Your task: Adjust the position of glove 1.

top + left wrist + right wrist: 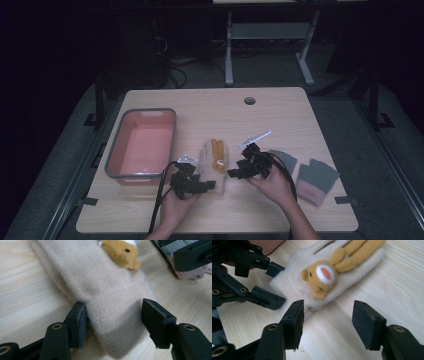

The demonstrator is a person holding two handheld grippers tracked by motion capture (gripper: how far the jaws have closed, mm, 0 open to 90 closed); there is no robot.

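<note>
While the cream glove (pixel 212 161) lies flat mid-surface beside the pink bin (pixel 141 143), my left gripper (pixel 113 317) straddles its cuff, one pad touching, not clamped; my right gripper (pixel 327 323) hangs apart, empty.

2 tools (pixel 212 185) (pixel 234 173) flank cream glove (pixel 210 157).

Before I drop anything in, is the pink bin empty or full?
Empty: the high view shows the pink bin with a bare floor, nothing lying inside it.
</note>
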